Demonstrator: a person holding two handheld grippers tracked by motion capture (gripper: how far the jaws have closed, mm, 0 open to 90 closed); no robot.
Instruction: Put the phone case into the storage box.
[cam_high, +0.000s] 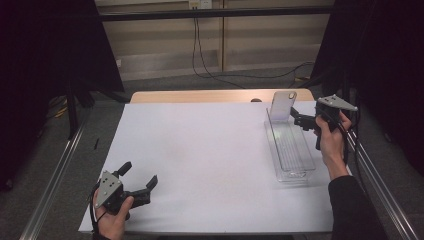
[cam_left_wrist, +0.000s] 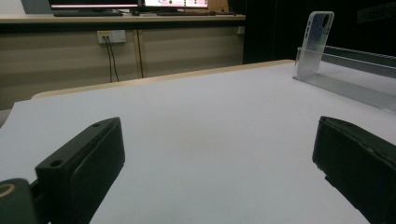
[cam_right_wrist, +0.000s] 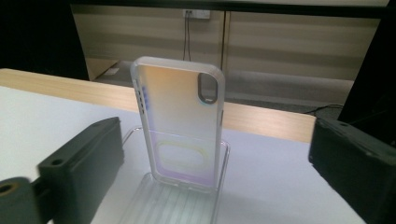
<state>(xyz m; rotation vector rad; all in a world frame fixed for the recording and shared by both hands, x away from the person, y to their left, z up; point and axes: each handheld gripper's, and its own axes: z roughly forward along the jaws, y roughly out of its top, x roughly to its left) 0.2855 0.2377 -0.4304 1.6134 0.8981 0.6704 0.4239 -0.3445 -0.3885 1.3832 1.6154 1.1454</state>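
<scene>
Two tools are seen at opposite corners of the tabletop (cam_high: 200, 150). In the high view the right tool (cam_high: 299, 119) is held at about two o'clock, with its jaws spread apart and nothing between them. Just ahead of it a phone case (cam_high: 283, 105) stands upright at the far end of a clear tray (cam_high: 292, 150), leaning against the tray's end wall. In the right gripper view the phone case (cam_right_wrist: 180, 121) is framed between the open jaws but is not yet touched.

The left tool (cam_high: 139, 181) is rested at about seven o'clock, well apart from the tray, with its jaws also apart and empty; the phone case (cam_left_wrist: 316, 42) is seen far off at one o'clock in its view.

Several risks can be judged from here. The case is light and only propped, so it could be tipped over if one jaw were brought in first. The tray is also light and unheld, so it might be pushed along the tabletop. A grip taken too near the top edge could let the smooth case slip or twist.
</scene>
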